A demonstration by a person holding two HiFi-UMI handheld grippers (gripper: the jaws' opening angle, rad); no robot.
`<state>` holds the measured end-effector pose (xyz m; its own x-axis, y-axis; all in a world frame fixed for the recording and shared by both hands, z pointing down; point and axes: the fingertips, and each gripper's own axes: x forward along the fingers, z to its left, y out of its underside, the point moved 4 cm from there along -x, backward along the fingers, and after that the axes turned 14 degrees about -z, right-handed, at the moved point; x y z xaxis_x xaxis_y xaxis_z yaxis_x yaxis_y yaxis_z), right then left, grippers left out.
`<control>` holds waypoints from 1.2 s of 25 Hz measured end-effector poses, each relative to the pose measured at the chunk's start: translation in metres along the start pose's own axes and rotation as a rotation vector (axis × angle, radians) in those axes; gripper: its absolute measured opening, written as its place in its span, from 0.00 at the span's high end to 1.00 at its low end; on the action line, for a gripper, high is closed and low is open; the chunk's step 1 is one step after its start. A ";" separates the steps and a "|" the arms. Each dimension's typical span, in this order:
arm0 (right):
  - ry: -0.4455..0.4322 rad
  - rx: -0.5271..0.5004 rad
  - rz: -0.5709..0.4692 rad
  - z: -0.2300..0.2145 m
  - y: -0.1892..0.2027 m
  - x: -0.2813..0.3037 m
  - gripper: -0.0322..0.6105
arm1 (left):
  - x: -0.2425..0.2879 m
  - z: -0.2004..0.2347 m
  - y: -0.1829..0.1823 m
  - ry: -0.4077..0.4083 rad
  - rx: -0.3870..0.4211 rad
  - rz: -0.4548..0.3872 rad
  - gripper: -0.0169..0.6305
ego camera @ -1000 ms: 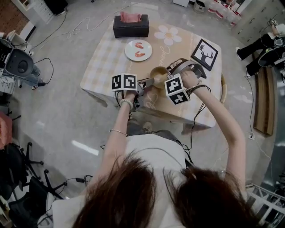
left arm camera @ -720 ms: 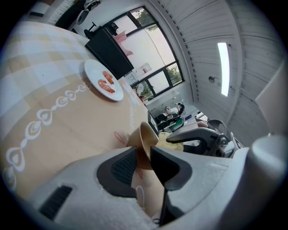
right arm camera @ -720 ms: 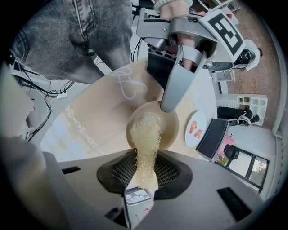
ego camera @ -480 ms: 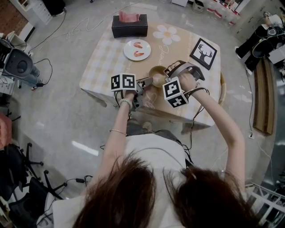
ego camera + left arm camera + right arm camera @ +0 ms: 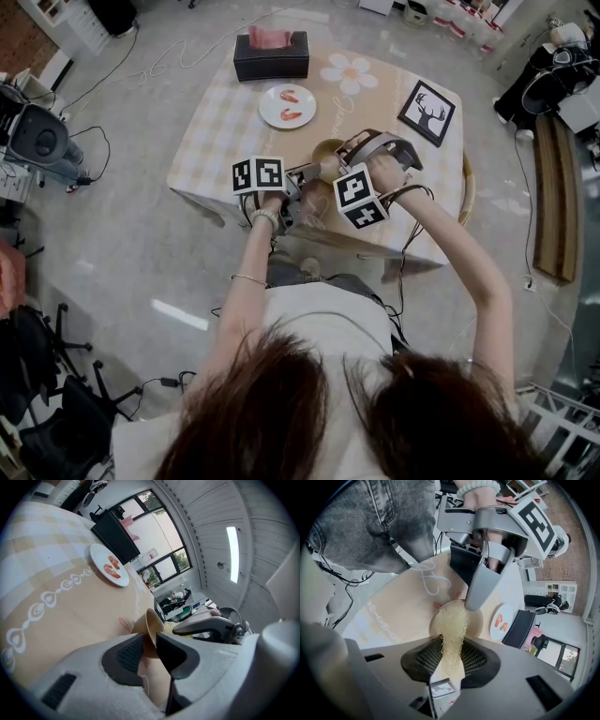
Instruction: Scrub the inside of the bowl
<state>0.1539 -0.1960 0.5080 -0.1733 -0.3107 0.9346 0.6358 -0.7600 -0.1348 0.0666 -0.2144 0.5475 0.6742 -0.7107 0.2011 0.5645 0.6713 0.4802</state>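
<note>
Tan bowl (image 5: 474, 624) held by its rim in the left claw (image 5: 150, 638), whose jaws are closed narrowly on the thin wall. The bowl is tipped on edge over the near half of the tabletop (image 5: 220, 127), its opening facing the right claw (image 5: 453, 656). The right claw is clamped on a pale yellow mesh scrubber (image 5: 453, 629), which extends straight ahead along the jaw axis into the bowl's hollow and touches the inner wall. Scrubbing appears under way. The next stroke turns on the scrubber lying directly ahead, inside the rim. A white plate (image 5: 288, 105) lies toward the far edge, well apart.
</note>
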 end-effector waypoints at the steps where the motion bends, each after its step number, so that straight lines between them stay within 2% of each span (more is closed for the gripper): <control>1: 0.002 0.001 -0.003 -0.001 -0.001 0.001 0.80 | 0.000 0.000 0.000 0.001 -0.006 -0.004 0.84; 13: 0.023 0.054 -0.031 -0.009 0.002 0.008 0.80 | -0.004 0.000 -0.006 0.012 -0.014 -0.054 0.85; 18: 0.048 0.108 -0.053 -0.011 0.002 0.011 0.80 | -0.009 0.002 -0.010 -0.007 0.004 -0.076 0.85; 24: 0.135 0.304 -0.149 -0.013 0.006 0.008 0.80 | -0.015 -0.002 -0.020 -0.023 0.100 -0.125 0.87; 30: 0.287 0.629 -0.313 -0.010 0.013 0.001 0.80 | -0.021 -0.011 -0.024 -0.033 0.233 -0.134 0.89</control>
<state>0.1542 -0.2116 0.5040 -0.5503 -0.3361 0.7644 0.8191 -0.3948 0.4161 0.0441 -0.2134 0.5224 0.5825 -0.7991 0.1486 0.5200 0.5069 0.6875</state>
